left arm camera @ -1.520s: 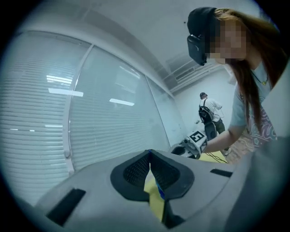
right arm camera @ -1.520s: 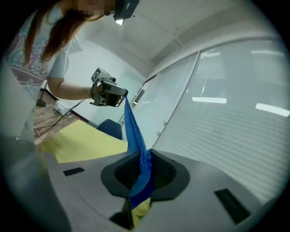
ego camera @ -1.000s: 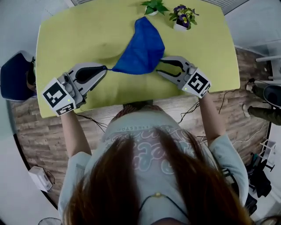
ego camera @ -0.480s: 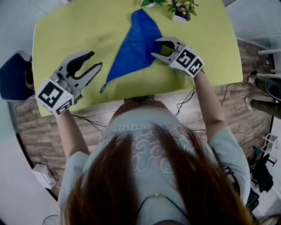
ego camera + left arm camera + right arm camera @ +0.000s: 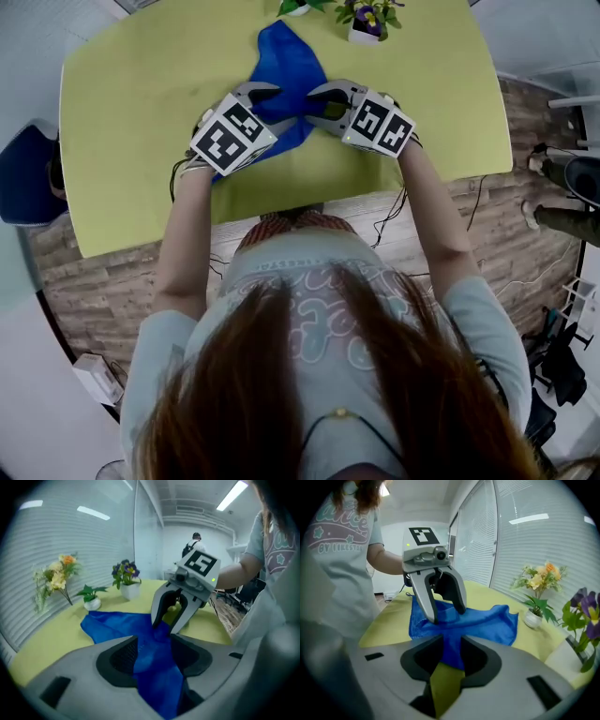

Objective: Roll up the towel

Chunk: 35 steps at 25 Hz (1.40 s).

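**Item: towel**, blue, soft cloth. Lies rumpled on the yellow bench toward 12 o'clock, its narrow near end trailing toward 6 o'clock.

**Left gripper**: at the 9 o'clock side of the near end. Jaws wide and opening, with cloth lying between them, unclamped.

**Right gripper**: at the 3 o'clock side, tips close to the left's. Jaws about half apart and closing, with the towel's edge in the gap, no firm pinch evident.

**Step judged in hand:** taking the near end to start the roll.

**Handling advice:** spread the tips further apart first, since cloth bunches between close grips. Pinch only the edge, then turn it over evenly toward 12 o'clock. Stop short of the flower pots just beyond.
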Each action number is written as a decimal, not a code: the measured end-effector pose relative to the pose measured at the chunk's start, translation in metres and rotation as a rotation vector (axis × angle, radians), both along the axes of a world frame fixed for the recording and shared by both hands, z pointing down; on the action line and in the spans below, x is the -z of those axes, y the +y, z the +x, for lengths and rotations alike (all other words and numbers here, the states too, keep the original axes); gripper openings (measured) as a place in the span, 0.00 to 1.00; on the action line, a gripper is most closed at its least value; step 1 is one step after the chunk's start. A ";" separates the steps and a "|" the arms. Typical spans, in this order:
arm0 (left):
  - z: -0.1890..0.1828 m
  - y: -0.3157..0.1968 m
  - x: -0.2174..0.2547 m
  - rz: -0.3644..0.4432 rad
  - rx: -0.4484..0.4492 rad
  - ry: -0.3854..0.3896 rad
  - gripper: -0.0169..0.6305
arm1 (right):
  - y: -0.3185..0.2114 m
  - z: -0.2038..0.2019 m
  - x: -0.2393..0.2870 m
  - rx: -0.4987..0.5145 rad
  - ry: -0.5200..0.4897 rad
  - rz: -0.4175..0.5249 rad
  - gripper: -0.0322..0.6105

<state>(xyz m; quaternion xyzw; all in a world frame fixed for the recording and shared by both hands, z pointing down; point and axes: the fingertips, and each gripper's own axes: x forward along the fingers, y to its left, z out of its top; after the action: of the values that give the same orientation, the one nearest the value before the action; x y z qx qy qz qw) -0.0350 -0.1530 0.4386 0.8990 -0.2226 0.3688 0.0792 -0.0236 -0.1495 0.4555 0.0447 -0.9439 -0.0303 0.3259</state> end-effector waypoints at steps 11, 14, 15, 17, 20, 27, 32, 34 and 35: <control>-0.005 -0.003 -0.001 -0.063 0.182 0.009 0.06 | 0.007 0.010 0.007 0.086 -0.028 0.080 0.09; -0.034 -0.010 0.029 0.007 0.297 0.075 0.06 | 0.013 0.018 0.016 0.089 -0.067 0.096 0.09; -0.050 -0.015 0.037 0.033 0.337 0.076 0.06 | 0.013 0.023 0.021 0.084 -0.087 0.098 0.09; -0.088 -0.028 0.048 0.071 0.415 0.063 0.06 | 0.014 0.033 0.028 0.070 -0.130 0.083 0.09; -0.146 -0.050 0.052 0.093 0.515 0.028 0.06 | 0.018 0.046 0.031 0.043 -0.157 0.068 0.08; -0.231 -0.078 0.024 0.072 0.601 -0.013 0.06 | 0.022 0.060 0.020 -0.041 -0.098 0.096 0.07; -0.258 -0.088 0.012 0.096 0.592 -0.028 0.07 | 0.020 0.065 0.013 -0.107 -0.041 0.107 0.07; -0.276 -0.083 0.020 0.118 0.648 0.054 0.11 | 0.018 0.069 0.008 -0.122 -0.014 0.109 0.07; -0.285 -0.077 0.027 0.134 0.682 0.112 0.16 | 0.018 0.070 0.007 -0.126 -0.009 0.100 0.07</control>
<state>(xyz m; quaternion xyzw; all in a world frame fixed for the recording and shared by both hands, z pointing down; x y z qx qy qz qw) -0.3203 -0.2296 0.4114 0.7949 -0.5292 0.2558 0.1505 0.0467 -0.1312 0.4487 0.1204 -0.9380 -0.0567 0.3201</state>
